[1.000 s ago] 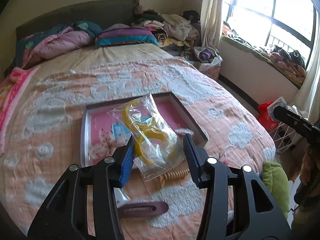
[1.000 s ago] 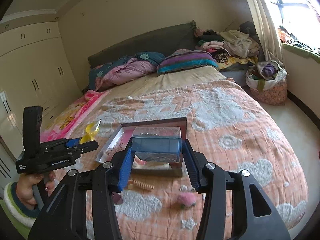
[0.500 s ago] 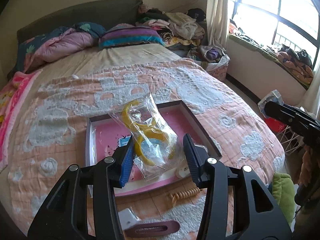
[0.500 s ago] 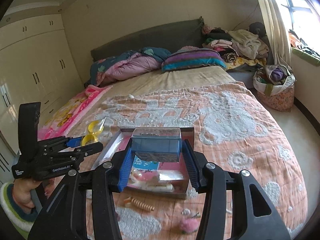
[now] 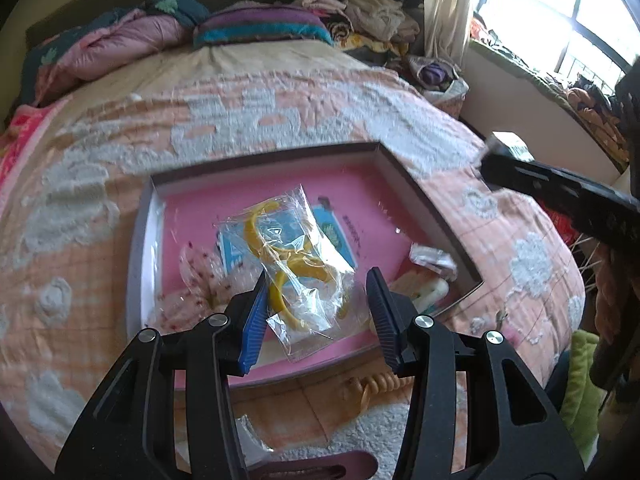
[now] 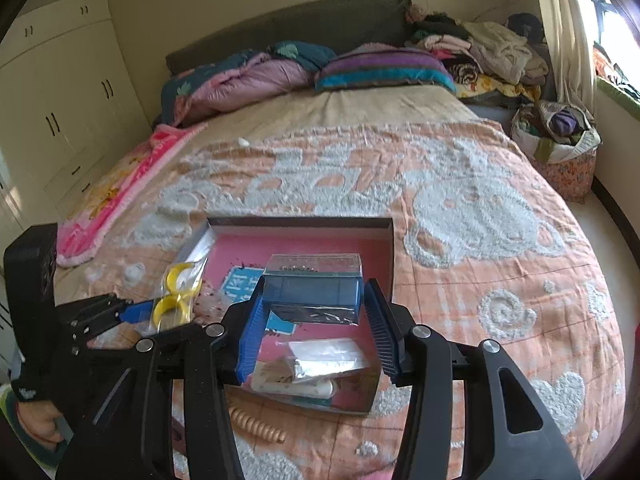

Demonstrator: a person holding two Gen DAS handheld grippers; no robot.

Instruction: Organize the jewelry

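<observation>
My left gripper (image 5: 316, 276) is shut on a clear plastic bag of yellow rings (image 5: 298, 268) and holds it low over the pink floor of a shallow dark-rimmed tray (image 5: 420, 188) on the bed. My right gripper (image 6: 314, 294) is shut on a small clear box with a blue base (image 6: 314, 284), held above the same tray (image 6: 300, 222). From the right wrist, the left gripper (image 6: 120, 308) and its bag (image 6: 176, 292) show at the tray's left side. The right gripper (image 5: 540, 184) enters the left wrist view blurred at the right.
A small packet (image 6: 324, 364) and a white tube (image 6: 296, 388) lie in the tray's near corner. A beige spiral hair tie (image 6: 256, 420) and a purple clip (image 5: 320, 468) lie on the peach bedspread (image 6: 480, 240) in front of the tray. Pillows (image 6: 380, 68) and clothes fill the bed's far end.
Both grippers have come forward and down over the tray with their loads, and the tray now looks larger and closer. Both grips are unchanged.
</observation>
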